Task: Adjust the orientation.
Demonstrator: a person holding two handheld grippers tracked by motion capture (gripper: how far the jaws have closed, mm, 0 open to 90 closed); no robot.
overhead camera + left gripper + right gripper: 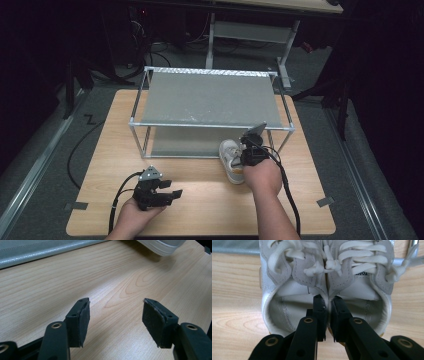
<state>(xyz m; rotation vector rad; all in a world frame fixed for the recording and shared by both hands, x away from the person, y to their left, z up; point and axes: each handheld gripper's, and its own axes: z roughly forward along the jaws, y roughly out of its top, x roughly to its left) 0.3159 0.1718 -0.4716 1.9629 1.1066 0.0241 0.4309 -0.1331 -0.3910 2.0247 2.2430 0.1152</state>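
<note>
Where the wooden table (200, 210) meets the rack's front rail, a pair of white shoes (232, 161) sits on the tabletop, toes pointing under the metal shelf rack (210, 97), heels toward the person. Right gripper (250, 150): jaws pinched nearly together on the two inner collars of the shoes (327, 272), one jaw inside each shoe opening, the touching inner walls clamped between them. Laces show just beyond the jaws in the right gripper view. Right hand (262, 176) is behind the heels.

Left gripper (167, 192): jaws spread wide, nothing between them, bare wood in the gap (115, 312). It is low over the table near the front-left area, held by the left hand (137, 212), well apart from the shoes. Left gripper view shows a shoe sole (160, 245) at its top edge and the rack's lower shelf (37, 250) at upper left.

Open tabletop: wide bare strip along the near edge and left side; narrower strip right of the shoes. Rack's lower shelf opening is directly ahead of the toes.
</note>
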